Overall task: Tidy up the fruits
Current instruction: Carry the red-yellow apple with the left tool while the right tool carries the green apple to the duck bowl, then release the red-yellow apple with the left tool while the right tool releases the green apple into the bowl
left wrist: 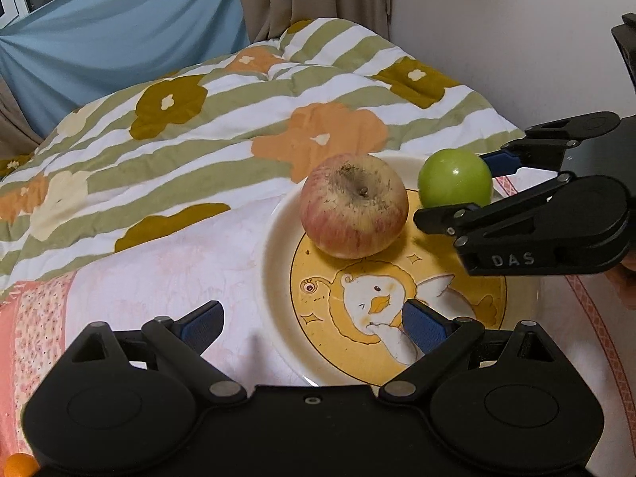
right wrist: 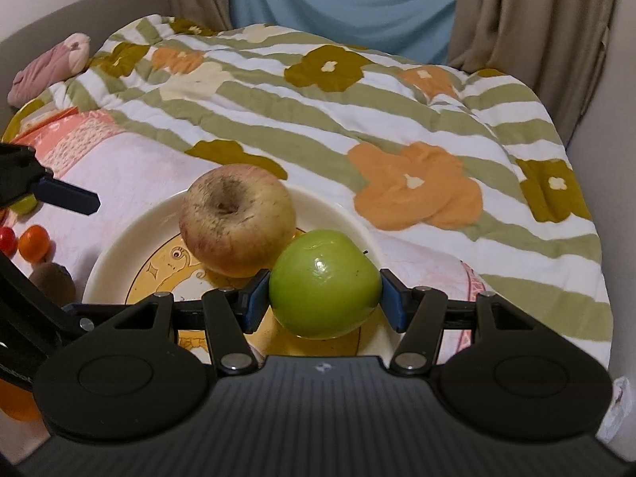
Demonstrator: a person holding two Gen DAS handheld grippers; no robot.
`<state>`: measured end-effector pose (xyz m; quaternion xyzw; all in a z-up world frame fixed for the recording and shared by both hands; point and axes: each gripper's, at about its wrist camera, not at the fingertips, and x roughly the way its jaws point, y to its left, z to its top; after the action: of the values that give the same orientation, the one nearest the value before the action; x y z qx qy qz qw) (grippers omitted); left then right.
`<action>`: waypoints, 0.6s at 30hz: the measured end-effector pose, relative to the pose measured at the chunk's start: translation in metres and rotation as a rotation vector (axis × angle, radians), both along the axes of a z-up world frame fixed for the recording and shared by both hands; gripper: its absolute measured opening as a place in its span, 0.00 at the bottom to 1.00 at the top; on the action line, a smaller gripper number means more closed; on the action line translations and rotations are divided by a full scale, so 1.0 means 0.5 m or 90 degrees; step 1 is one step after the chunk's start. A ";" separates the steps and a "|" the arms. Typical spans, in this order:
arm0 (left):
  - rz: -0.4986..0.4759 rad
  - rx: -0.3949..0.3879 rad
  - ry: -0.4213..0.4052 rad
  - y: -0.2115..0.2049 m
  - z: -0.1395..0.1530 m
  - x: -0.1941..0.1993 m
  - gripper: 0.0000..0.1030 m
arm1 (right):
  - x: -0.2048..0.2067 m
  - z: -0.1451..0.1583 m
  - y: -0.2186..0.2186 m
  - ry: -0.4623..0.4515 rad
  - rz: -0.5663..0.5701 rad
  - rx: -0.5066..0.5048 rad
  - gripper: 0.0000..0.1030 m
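The green apple (right wrist: 324,284) is round, glossy and smooth, with a bright highlight on its skin. It sits at the lower centre of the right wrist view, clamped between the blue pads of the right gripper (right wrist: 322,294), over the near rim of the plate (right wrist: 119,246). Its stem end cannot be made out, so its axis stays unclear. Just beside it, upper left, the red apple (right wrist: 237,220) rests on the plate, matte, streaked red over yellow, its brownish hollow facing up. The plate is a shallow cream dish with a yellow centre printed with a cartoon duck. In the left wrist view the left gripper (left wrist: 314,328) stands wide apart at the bottom, nothing between its pads, one pad over the plate. A quilted flowered blanket (right wrist: 357,127) lies behind, soft and rumpled. Small orange and red fruits (right wrist: 33,242) sit at the left edge.
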<state>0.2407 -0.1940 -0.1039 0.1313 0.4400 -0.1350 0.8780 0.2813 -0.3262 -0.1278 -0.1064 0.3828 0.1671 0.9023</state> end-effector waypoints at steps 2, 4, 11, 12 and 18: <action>0.000 0.001 -0.001 0.001 -0.001 -0.001 0.96 | 0.000 -0.005 0.005 -0.005 0.007 -0.006 0.70; -0.002 0.004 -0.002 0.001 0.000 -0.002 0.96 | -0.003 -0.004 0.010 -0.024 0.012 -0.016 0.74; -0.003 0.008 -0.010 0.001 0.011 -0.015 0.96 | -0.021 0.018 -0.003 -0.044 -0.024 -0.019 1.00; -0.002 0.008 -0.013 0.001 0.014 -0.018 0.96 | -0.023 0.021 -0.006 -0.042 -0.027 -0.014 1.00; 0.020 0.010 -0.028 0.017 0.048 -0.047 0.96 | -0.051 0.063 -0.005 -0.058 -0.031 0.003 1.00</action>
<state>0.2173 -0.1856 -0.0797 0.1344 0.4234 -0.1149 0.8885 0.2557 -0.3286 -0.0961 -0.1028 0.3436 0.1411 0.9227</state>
